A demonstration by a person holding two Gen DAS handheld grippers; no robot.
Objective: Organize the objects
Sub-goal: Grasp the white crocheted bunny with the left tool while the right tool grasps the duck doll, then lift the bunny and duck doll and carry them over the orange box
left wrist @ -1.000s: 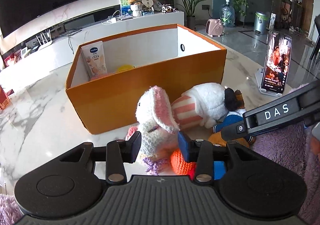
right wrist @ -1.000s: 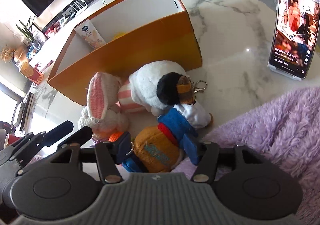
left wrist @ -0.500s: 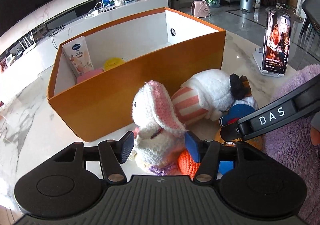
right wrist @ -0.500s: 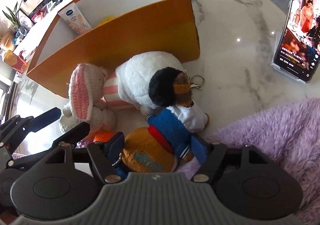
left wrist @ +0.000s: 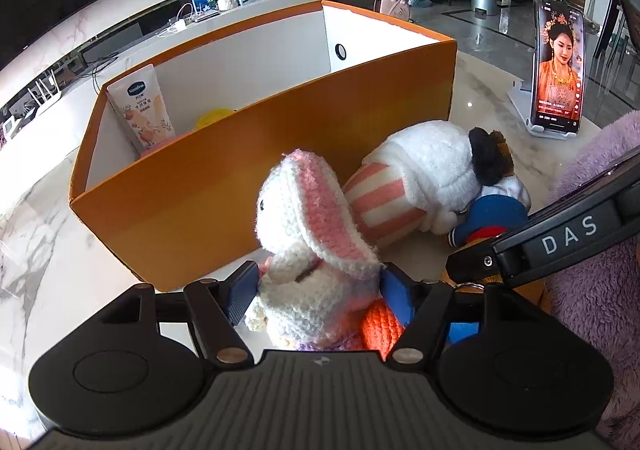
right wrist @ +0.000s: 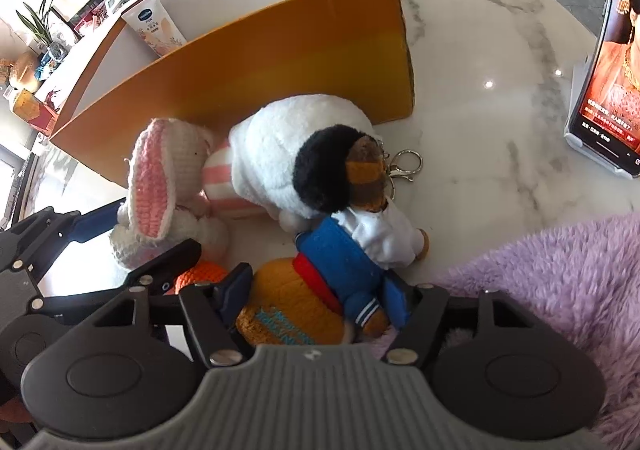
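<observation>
My left gripper is shut on a white crocheted bunny with pink ears, which also shows in the right wrist view. My right gripper has its jaws around an orange plush in a blue jacket. A white plush with pink stripes lies in front of the orange box. The box holds a lotion tube and a yellow item.
A phone on a stand stands at the right on the marble table. A purple fluffy blanket lies at the right. A keyring sticks out beside the plush pile.
My left gripper has risen and closed in on the bunny, which now fills the jaws. My right gripper has moved closer over the orange plush.
</observation>
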